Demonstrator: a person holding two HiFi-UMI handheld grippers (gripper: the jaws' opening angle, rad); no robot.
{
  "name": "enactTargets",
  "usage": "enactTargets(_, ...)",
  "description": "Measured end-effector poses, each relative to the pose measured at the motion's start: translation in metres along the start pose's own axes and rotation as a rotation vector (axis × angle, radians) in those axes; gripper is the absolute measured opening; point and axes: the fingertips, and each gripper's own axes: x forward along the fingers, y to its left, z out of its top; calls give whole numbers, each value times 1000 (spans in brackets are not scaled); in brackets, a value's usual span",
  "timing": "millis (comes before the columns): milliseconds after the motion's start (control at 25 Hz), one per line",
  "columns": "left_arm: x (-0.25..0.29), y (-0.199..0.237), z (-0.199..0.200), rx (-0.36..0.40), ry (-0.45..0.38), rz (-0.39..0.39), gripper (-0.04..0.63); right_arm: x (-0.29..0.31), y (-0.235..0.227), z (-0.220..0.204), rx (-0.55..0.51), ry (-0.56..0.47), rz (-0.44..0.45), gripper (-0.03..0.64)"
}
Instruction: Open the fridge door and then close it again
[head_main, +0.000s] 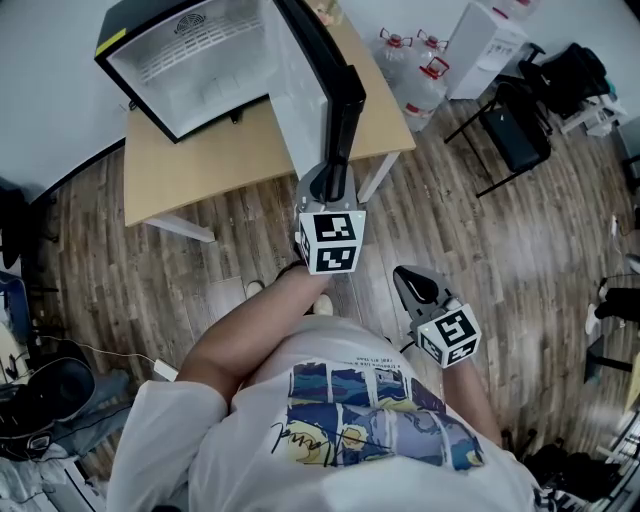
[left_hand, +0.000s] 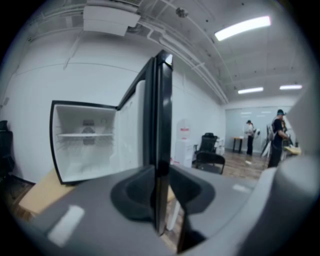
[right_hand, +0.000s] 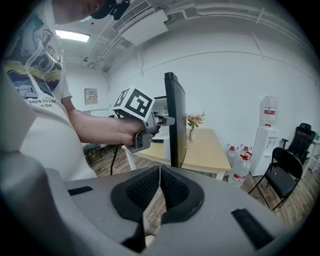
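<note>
A small black fridge (head_main: 190, 60) with a white inside stands on a wooden table (head_main: 180, 170), its door (head_main: 335, 90) swung wide open toward me. My left gripper (head_main: 335, 178) is shut on the door's free edge, low down. In the left gripper view the door's edge (left_hand: 161, 125) runs up between the two pads, which press on both its faces, with the left gripper (left_hand: 161, 186) straddling it. The right gripper view shows the same hold (right_hand: 167, 120) on the door (right_hand: 175, 120). My right gripper (head_main: 405, 280) hangs by my side, shut and holding nothing (right_hand: 160, 175).
Water bottles (head_main: 425, 85) and a white dispenser (head_main: 480, 40) stand right of the table, a black chair (head_main: 510, 130) beside them. A vase of flowers (right_hand: 193, 125) sits on the table. Bags and cables (head_main: 40, 390) lie on the floor at left. People (left_hand: 276, 137) stand far off.
</note>
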Motion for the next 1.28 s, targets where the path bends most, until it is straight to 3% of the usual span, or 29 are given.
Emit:
enactTargets(680, 16, -21, 4, 2, 3, -40, 86, -14, -12, -4, 10, -4, -48, 17)
enactTargets(1280, 18, -24, 4, 14, 6, -49, 83, -7, -18, -3, 18, -9, -38, 16)
